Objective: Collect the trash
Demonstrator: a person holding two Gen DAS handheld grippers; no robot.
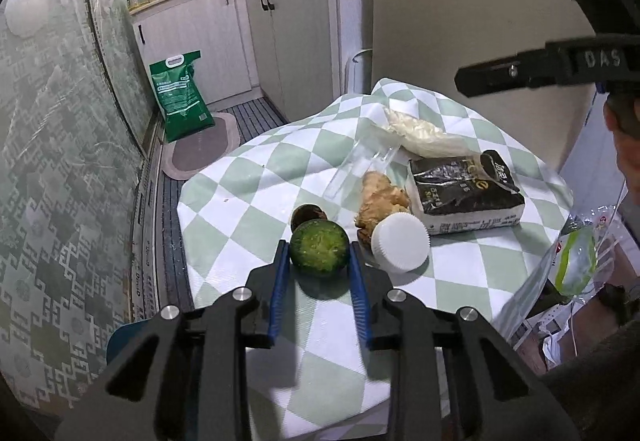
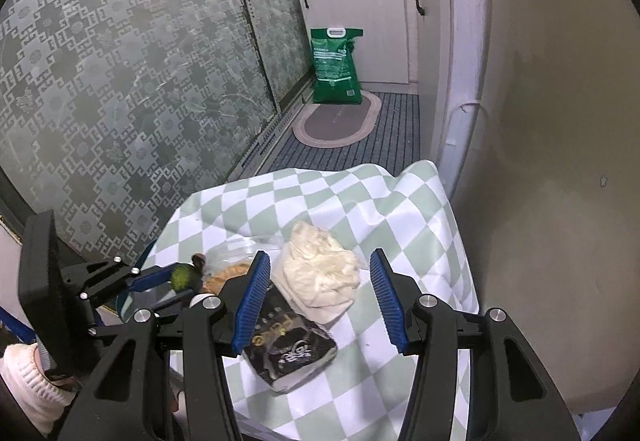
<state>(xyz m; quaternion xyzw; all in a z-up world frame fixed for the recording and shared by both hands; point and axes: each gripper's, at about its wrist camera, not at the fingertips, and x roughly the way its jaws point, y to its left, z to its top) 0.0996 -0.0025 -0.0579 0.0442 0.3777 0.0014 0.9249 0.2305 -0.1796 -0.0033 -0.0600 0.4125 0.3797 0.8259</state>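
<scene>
Right now the green fruit half (image 1: 319,248) sits cut face up on the checked tablecloth (image 1: 248,177), directly between the 2 blue pads of the left gripper (image 1: 320,261); the jaws stand narrow around it, the left pad about at its skin and the right one just beside it, and whether either presses yet cannot be told. The fruit is roundish with no long axis to speak of, so the jaws need no turning, only closing. Just behind the fruit lies a small dark round piece (image 1: 307,216), touching or nearly so. Beside the fruit, on the side toward the other gripper, a white ribbed cap (image 1: 400,243) leans against a piece of ginger (image 1: 380,203); beyond those lie a clear plastic tube (image 1: 362,165), a black packet (image 1: 464,197) and a crumpled white bag (image 1: 424,135). The right gripper (image 2: 320,297) hovers well apart from the fruit, jaws wide and empty, straddling the white bag and the packet's upper end from above. From the right wrist view the fruit is mostly hidden behind the left gripper's fingers. A plastic bag (image 1: 576,261) hangs at the table's edge, its opening cut off.
</scene>
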